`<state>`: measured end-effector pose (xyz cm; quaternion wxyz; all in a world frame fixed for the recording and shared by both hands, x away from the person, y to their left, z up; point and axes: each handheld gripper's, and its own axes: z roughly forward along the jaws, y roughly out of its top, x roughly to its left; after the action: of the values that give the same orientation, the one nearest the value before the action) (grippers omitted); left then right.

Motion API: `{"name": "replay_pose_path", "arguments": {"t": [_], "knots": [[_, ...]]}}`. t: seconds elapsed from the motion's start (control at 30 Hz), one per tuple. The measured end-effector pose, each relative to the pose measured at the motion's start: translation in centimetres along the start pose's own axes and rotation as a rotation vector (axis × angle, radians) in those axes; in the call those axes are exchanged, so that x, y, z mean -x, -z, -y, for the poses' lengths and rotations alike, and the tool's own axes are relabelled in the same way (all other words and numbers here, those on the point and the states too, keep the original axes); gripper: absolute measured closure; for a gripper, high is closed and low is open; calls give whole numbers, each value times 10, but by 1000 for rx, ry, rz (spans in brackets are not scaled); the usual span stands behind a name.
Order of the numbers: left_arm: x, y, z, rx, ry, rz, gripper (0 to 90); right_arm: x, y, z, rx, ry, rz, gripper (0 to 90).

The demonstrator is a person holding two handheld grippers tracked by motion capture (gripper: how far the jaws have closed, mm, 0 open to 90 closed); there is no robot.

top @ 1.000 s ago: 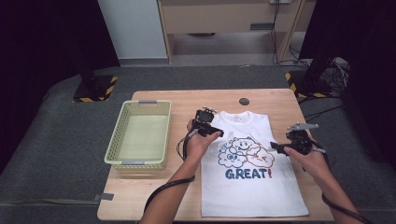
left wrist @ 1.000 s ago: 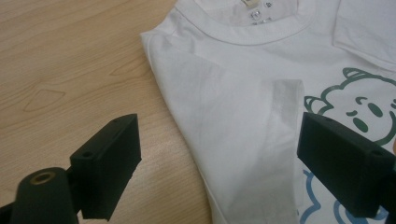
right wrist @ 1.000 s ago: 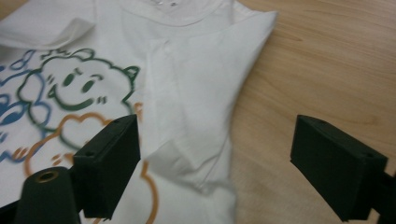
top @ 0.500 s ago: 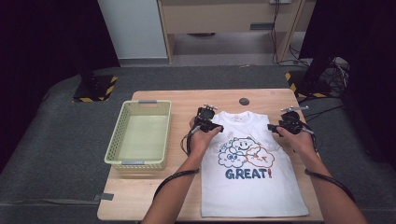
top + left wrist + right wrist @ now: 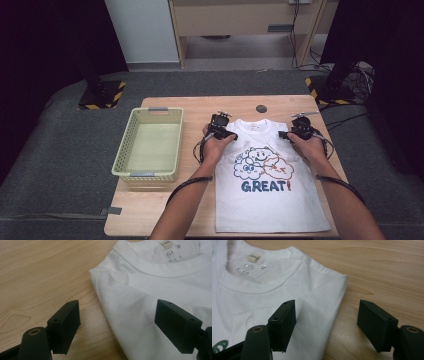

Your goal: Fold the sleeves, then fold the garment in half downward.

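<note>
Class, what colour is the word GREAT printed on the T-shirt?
Dark blue, on the white T-shirt; clearest in the high view.

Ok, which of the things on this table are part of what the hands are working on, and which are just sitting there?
Part of the job:
- white T-shirt, lying flat, sleeves folded in
- left gripper, open, straddling the shirt's shoulder edge
- right gripper, open, at the other shoulder edge

Just lying about:
- green basket, beside the shirt
- small dark round thing on the table beyond the collar

The wooden table bears a white T-shirt and a basket.
</note>
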<state>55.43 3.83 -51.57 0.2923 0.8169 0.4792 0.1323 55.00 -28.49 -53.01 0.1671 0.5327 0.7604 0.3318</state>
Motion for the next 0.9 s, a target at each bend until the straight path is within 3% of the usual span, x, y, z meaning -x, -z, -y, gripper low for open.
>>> {"name": "replay_pose_path", "arguments": {"t": [0.2,0.4,0.57,0.7,0.83,0.9], "knots": [[2,-5,0,-3,-9,-4,194,2,-3,-4,-14,7,10,275],[3,-11,-1,9,-11,-3,184,-2,-8,-10,-45,55,19,274],[6,-12,-3,12,-30,-12,213,-1,-10,-13,-35,57,19,366],[10,-10,-3,19,-57,-9,357,-2,-10,-14,-30,72,1,499],[14,-9,-4,14,-57,1,621,-3,-9,-15,-28,72,-32,709],[21,-7,-3,17,-105,-15,796,-5,-9,-15,-38,66,-45,786]]}}
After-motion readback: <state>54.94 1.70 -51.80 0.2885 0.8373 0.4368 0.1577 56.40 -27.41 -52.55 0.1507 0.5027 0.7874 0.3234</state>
